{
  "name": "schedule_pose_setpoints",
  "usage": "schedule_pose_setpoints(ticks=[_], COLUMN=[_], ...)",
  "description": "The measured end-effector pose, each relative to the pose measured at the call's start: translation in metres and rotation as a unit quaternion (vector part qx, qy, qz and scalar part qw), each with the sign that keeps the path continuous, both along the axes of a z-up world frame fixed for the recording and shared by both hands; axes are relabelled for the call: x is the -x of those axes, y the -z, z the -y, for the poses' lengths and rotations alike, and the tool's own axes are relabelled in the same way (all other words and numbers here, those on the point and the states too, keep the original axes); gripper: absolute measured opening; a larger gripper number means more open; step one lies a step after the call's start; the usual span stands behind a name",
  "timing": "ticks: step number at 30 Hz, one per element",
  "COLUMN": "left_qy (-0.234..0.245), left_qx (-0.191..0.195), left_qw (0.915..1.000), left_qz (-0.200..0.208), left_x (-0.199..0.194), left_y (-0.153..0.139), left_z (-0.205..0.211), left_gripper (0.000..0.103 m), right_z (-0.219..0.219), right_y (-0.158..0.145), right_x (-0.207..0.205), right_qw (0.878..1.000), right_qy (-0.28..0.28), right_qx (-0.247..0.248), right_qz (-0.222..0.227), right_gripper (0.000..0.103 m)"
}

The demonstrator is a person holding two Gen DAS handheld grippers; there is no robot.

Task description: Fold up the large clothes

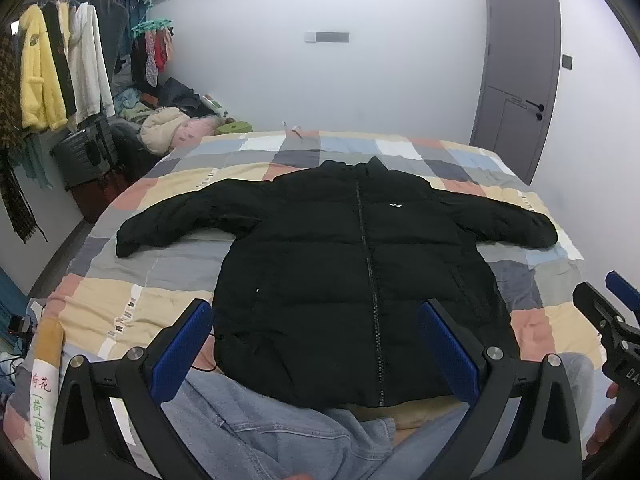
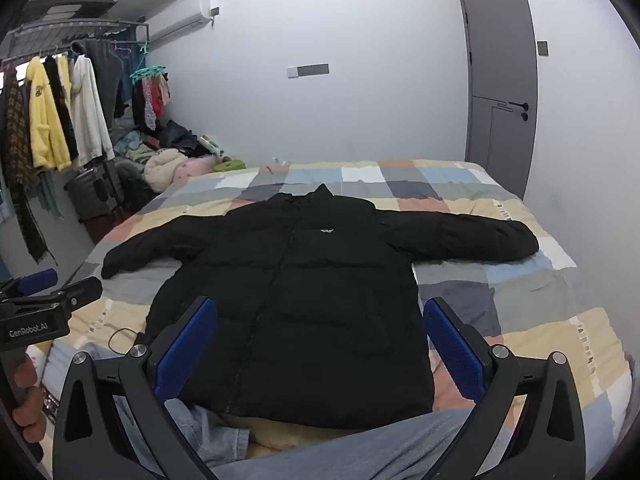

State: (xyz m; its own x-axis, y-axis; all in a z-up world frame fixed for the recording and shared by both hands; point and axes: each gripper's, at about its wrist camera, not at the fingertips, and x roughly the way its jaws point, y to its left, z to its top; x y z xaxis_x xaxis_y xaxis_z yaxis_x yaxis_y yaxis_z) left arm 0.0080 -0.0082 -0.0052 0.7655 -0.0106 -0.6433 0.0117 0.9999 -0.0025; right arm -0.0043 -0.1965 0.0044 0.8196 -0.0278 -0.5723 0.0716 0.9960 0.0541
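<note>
The far wall [image 2: 360,112] is plain white, with a small grey panel [image 2: 308,71] on it. At the right stands a grey door [image 2: 500,92] with a black handle. An air conditioner [image 2: 180,16] hangs high in the left corner. A bed [image 2: 540,320] with a checked cover of many colours fills the middle. Along the left wall a clothes rack [image 2: 60,28] holds hanging clothes, and a pile of clothes [image 2: 168,160] lies under it. The light is soft and even.

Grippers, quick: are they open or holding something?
Left gripper: open, holding nothing, above the jacket.
Right gripper: open, holding nothing.
</note>
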Motion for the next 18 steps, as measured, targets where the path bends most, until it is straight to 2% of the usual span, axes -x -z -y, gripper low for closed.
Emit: schedule_pose_setpoints(ticks=[18], left_qy=[-0.004], left_qx=[0.000], left_qw=[1.0000], left_qz=[-0.004], left_x=[0.0008], left_y=[-0.0012], left_z=[0.0007], left_gripper=[0.103], right_z=[0.0041], right_y=[-0.0053], right_x=[0.0037], right_qw=[1.000], right_qy=[0.006], right_qx=[0.002], right_qz=[0.000], right_gripper=[0.103])
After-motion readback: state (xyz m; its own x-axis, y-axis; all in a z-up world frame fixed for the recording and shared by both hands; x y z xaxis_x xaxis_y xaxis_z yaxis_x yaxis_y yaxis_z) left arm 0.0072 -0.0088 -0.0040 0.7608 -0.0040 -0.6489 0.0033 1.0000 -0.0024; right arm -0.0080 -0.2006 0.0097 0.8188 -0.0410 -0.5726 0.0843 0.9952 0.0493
